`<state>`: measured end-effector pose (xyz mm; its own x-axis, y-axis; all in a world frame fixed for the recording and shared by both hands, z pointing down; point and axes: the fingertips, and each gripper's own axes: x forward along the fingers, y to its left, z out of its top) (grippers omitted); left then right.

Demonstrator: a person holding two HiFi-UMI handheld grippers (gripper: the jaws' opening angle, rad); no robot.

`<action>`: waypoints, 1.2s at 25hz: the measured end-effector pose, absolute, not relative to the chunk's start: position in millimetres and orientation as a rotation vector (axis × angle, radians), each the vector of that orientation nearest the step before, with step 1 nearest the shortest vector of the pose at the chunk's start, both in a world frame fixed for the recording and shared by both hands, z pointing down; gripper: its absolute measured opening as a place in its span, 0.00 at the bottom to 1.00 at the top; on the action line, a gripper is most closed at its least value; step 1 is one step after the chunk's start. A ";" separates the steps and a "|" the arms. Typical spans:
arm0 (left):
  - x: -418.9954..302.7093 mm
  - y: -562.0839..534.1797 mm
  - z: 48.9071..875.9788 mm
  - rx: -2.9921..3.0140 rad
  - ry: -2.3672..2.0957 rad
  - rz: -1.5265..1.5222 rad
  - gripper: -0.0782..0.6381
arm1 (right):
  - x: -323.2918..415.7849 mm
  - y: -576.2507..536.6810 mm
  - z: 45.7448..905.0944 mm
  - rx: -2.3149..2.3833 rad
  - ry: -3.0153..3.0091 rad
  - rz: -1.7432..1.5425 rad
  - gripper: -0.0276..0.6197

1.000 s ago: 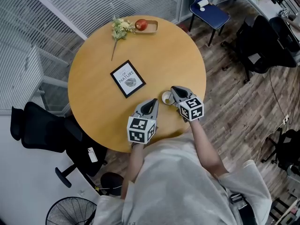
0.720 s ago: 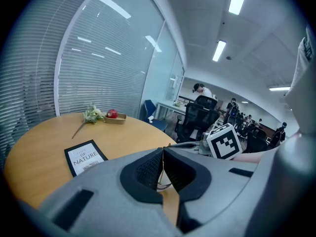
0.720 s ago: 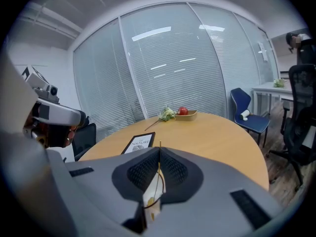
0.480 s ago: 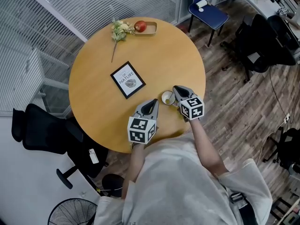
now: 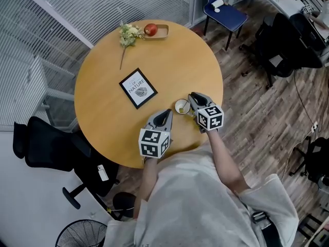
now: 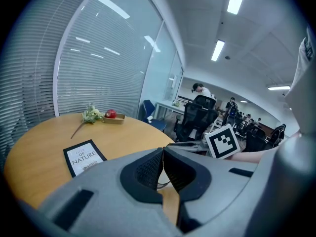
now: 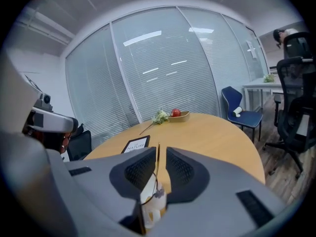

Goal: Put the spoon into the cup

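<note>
A small white cup (image 5: 182, 106) stands on the round wooden table (image 5: 108, 122) near its front edge. My right gripper (image 5: 192, 101) sits just right of the cup. In the right gripper view its jaws (image 7: 160, 154) stand a narrow gap apart over the cup (image 7: 151, 201). A thin gold spoon (image 7: 157, 158) rises out of the cup through that gap, thinner than the gap. My left gripper (image 5: 168, 111) rests to the cup's left, shut with nothing between its fingers (image 6: 163, 150). The right gripper's marker cube (image 6: 222, 141) shows in the left gripper view.
A black-framed "Nature" card (image 5: 138, 88) lies mid-table. At the far edge are a wooden tray with a red apple (image 5: 150, 29) and a sprig of flowers (image 5: 126, 35). A blue chair (image 5: 224, 12) and black office chairs (image 5: 49, 145) stand around the table.
Almost nothing: the head view shifts slightly, and both grippers stay beside the cup.
</note>
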<state>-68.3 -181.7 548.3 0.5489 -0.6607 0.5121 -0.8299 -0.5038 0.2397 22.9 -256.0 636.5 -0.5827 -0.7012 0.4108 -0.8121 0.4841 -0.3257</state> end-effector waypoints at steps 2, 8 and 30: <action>-65.5 -180.5 549.5 2.330 -1.200 0.499 0.12 | 25.6 -254.5 635.8 1.299 -2.513 0.736 0.11; -60.1 -173.0 555.2 2.322 -1.176 0.512 0.12 | 31.7 -243.1 636.1 1.278 -2.522 0.792 0.13; -38.3 -162.2 575.3 2.271 -1.119 0.525 0.12 | 50.7 -185.9 662.9 1.040 -2.444 0.891 0.13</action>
<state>-38.3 -162.2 575.3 0.5773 -0.5959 0.5583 -0.8102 -0.5027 0.3013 50.7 -185.9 662.9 -0.6752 -0.5231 0.5200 -0.7351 0.5360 -0.4152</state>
